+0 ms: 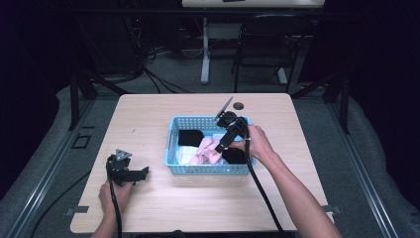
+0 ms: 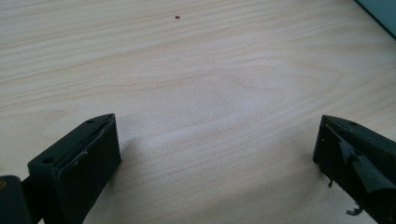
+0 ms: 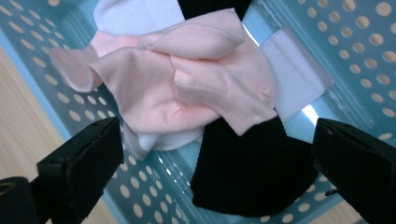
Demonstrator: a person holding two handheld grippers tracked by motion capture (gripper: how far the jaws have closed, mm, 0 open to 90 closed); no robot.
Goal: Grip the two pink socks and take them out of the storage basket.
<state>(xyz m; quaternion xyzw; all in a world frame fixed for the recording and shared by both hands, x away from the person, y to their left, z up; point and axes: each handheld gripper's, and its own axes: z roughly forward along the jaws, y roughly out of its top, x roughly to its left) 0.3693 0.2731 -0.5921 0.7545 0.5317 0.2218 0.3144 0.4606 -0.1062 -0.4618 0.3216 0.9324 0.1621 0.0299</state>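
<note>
A lab: floor cables (image 1: 148, 74) and black curtains (image 1: 376, 59) around table (image 1: 148, 124).

1. I see a light blue basket (image 1: 208, 169), its walls and floor patterned with rows of small round holes.
2. Inside it, a pale pink sock (image 3: 187, 88) lies on top, plain with a faintly ribbed cuff.
3. Under the pink one I make out a black sock (image 3: 252, 172), solid and dark.
4. A white ribbed sock (image 3: 294, 77) shows beside them, and another white piece (image 3: 135, 16) lies farther back.
5. The table (image 1: 163, 208) is light wood with fine grain lines; a tiny reddish-brown speck (image 2: 177, 17) marks it in the left gripper view.
6. My right gripper (image 3: 215, 158) and left gripper (image 2: 217, 158) have matte black jaws.
7. A grey three-cornered plate (image 1: 123, 153) tops the left gripper.
</note>
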